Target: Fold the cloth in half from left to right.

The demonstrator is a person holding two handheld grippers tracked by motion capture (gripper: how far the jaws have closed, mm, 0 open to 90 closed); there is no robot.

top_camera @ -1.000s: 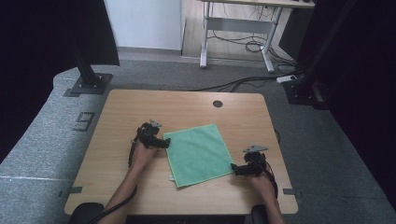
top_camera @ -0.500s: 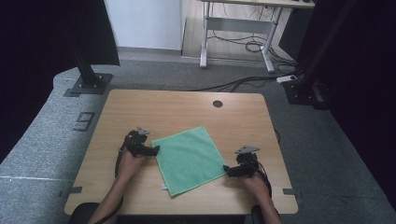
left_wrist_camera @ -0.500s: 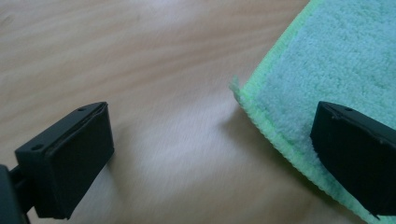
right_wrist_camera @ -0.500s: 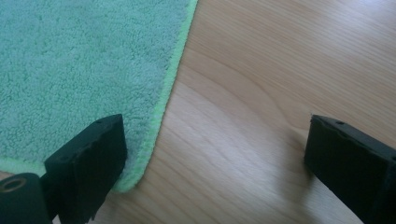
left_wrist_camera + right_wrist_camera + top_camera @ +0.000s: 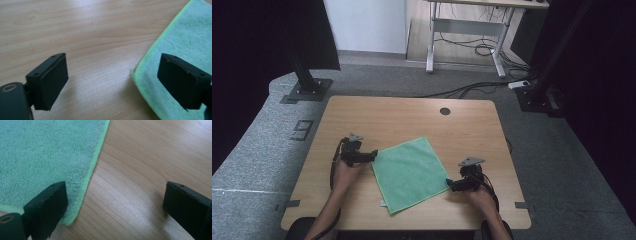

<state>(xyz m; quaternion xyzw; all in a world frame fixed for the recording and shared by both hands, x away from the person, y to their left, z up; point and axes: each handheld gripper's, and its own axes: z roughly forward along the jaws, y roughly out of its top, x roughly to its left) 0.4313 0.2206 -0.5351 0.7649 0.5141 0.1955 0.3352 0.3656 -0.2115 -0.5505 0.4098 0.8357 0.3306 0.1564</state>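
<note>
One green cloth (image 5: 409,173) | one table (image 5: 412,115) | two hand-held grippers, jaws wide, empty

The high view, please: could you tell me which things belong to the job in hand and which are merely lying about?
In the job:
- green cloth, flat on the table
- left gripper, open at the cloth's left corner
- right gripper, open at its right corner

Lying about:
- desk frame behind
- floor cables
</note>
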